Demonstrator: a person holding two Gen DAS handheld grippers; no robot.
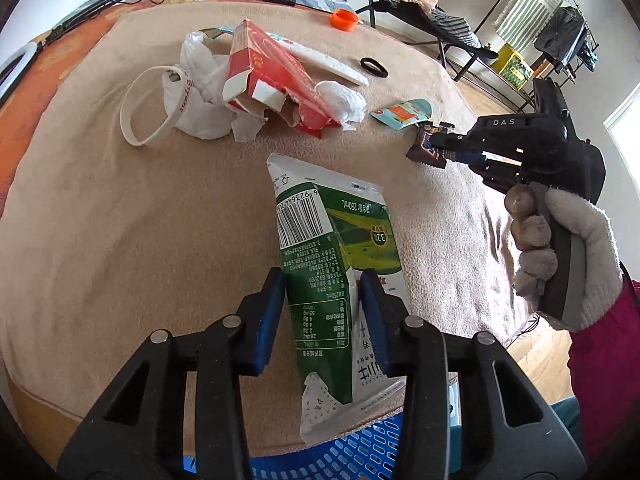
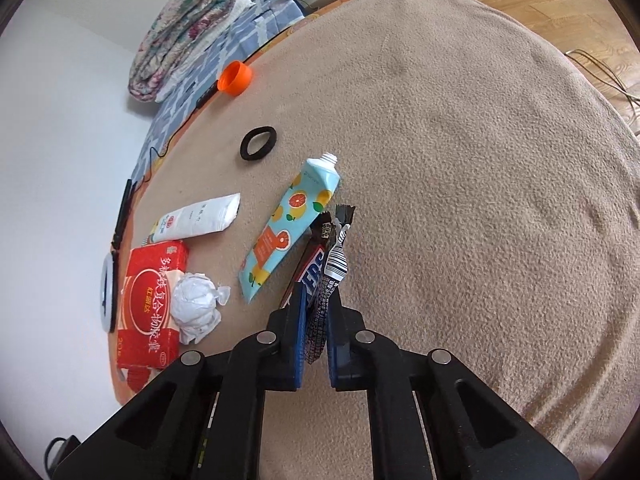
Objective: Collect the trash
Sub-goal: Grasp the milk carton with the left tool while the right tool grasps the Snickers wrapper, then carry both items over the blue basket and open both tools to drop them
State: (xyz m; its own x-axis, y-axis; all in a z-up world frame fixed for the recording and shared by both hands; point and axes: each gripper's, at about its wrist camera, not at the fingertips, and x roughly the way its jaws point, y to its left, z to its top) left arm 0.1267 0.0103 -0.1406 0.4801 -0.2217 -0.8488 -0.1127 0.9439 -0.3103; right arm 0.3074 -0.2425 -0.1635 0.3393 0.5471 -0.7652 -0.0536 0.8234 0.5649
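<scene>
White wristband (image 1: 146,108): flat on the beige blanket (image 1: 120,208), leftmost, touching the crumpled white plastic bag (image 1: 200,92).
Red box (image 1: 264,68): torn open, lying against the plastic bag's right side; crumpled tissue (image 1: 342,100) at its right end.
White tube (image 2: 196,218): just behind the red box.
Black hair tie (image 2: 258,143): beyond the white tube, apart from it; orange cap (image 2: 235,77) farther back near the blanket's edge.
Left gripper (image 1: 322,280): jaws clenched on a green-and-white milk carton (image 1: 332,264), flattened, held above the blanket; blue basket (image 1: 340,456) under its lower end.
Orange-print tube (image 2: 290,232): capless, flat on the blanket right of the red box.
Right gripper (image 2: 316,312): jaws grasping a brown Snickers wrapper (image 2: 316,276), just right of the orange-print tube; cannot tell whether it touches the blanket.
Gloved hand (image 1: 576,248): wrapped round the right gripper's handle, right of the milk carton.
</scene>
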